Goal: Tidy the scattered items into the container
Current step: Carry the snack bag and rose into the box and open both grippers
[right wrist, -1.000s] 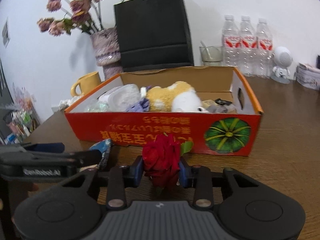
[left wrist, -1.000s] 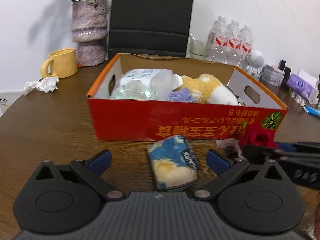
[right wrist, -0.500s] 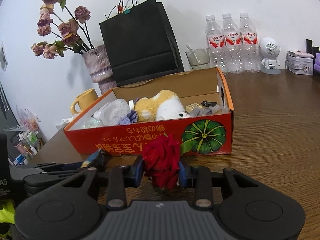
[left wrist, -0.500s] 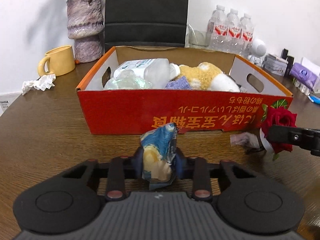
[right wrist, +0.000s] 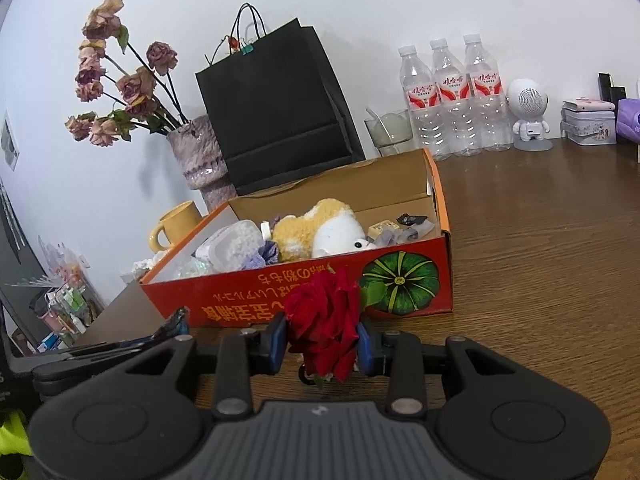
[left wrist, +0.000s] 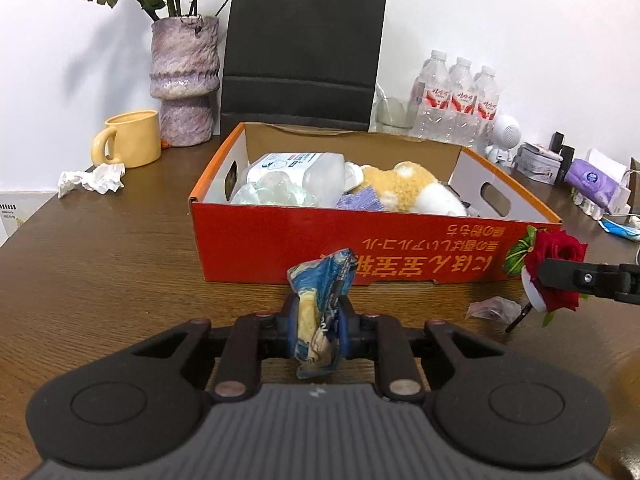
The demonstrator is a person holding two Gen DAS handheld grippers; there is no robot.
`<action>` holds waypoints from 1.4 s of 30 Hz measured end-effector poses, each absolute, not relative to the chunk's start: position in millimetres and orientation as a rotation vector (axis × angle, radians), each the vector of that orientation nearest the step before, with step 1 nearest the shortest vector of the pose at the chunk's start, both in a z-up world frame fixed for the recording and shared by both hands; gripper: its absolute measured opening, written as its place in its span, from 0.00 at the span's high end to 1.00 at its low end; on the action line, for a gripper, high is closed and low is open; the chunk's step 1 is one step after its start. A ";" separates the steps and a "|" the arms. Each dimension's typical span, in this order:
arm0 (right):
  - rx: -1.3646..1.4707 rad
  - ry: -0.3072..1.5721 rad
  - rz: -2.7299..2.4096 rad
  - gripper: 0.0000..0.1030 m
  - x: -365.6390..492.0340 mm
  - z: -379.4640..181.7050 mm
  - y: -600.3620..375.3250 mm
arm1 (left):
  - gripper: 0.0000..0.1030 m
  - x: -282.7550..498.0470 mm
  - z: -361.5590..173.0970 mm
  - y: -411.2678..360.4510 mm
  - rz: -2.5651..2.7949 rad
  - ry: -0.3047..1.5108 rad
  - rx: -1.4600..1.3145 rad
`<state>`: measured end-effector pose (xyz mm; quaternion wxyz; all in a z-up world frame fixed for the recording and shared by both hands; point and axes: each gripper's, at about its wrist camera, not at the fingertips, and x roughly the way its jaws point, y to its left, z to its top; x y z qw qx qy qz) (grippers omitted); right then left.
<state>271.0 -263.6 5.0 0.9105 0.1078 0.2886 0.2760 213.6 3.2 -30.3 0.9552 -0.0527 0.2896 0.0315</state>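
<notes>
An orange cardboard box stands on the wooden table and holds a plush toy, a wipes pack and other items. My left gripper is shut on a blue and yellow snack packet, held above the table in front of the box's near wall. My right gripper is shut on a red rose, raised in front of the box's right end.
A crumpled clear wrapper lies on the table by the box's right corner. A yellow mug, crumpled tissue, vase, black bag, water bottles and small items stand behind.
My left gripper closed on the snack packet and lifted it off the table. My right gripper rose with the rose in it.
</notes>
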 end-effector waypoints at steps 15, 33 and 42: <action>0.253 0.551 0.576 0.67 254.4 21.3 -268.8 | 0.81 193.7 -16.7 -1.3 0.034 0.540 -0.100; 0.186 0.405 0.531 0.68 281.0 88.5 -251.5 | 0.81 228.3 64.2 -9.2 0.001 0.353 -0.071; 0.080 0.461 0.402 0.68 372.1 70.4 -210.2 | 0.81 321.2 52.0 4.0 0.032 0.406 -0.115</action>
